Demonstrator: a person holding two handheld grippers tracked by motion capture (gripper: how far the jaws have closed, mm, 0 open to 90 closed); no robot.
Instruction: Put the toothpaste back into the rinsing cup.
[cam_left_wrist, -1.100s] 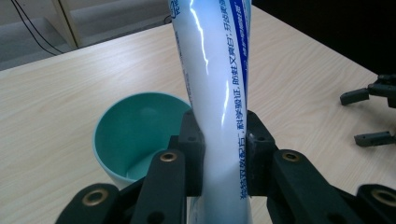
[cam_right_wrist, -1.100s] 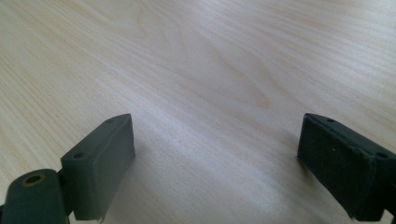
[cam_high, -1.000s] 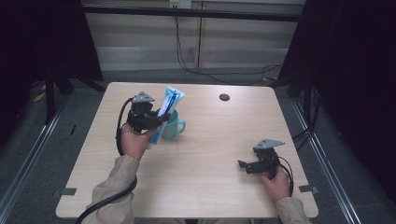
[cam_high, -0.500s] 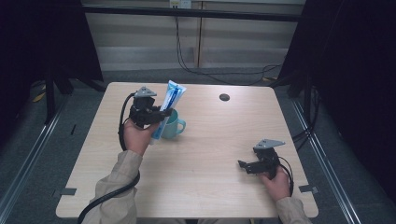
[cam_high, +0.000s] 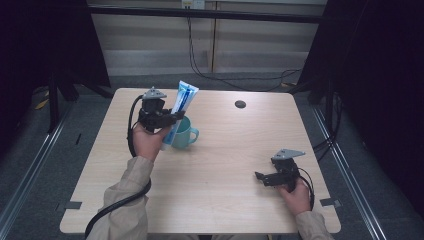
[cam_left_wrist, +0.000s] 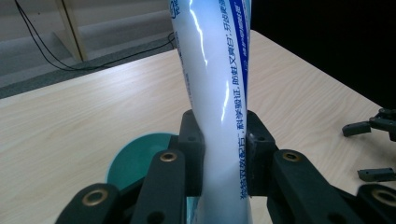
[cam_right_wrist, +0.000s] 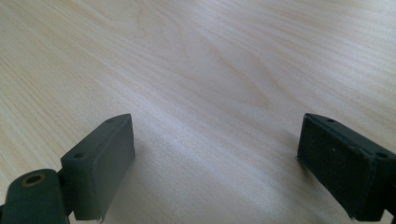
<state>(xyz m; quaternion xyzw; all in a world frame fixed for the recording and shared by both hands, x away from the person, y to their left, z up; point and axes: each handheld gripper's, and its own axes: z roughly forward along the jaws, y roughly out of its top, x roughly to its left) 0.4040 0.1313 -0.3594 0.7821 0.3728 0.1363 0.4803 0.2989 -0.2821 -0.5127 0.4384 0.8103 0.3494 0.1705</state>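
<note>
toothpaste tube (cam_left_wrist: 215, 93) | left claw (cam_left_wrist: 223, 154) clamped on it | high view: teal mug (cam_high: 186, 134) below | right claw (cam_right_wrist: 215, 172) apart

Toothpaste tube (cam_high: 181, 107) in left claw (cam_high: 172, 118) over teal mug (cam_high: 182, 132)

This is looking like a lab or recording room rather than anyone's home. A pale wood-grain surface (cam_high: 210, 170) is standing alone on grey carpet (cam_high: 35, 165), with black curtains (cam_high: 380, 75) hanging down both sides and closing off the space. Metal rails (cam_high: 27, 165) are running along the floor beside the surface, and black frame bars (cam_high: 210, 12) are crossing overhead. Loose cables (cam_high: 215, 70) are trailing down a plain panelled wall (cam_high: 150, 45) at the back. A person's sleeve (cam_high: 131, 200) is reaching in, with thick cable trailing off the edge.
</note>
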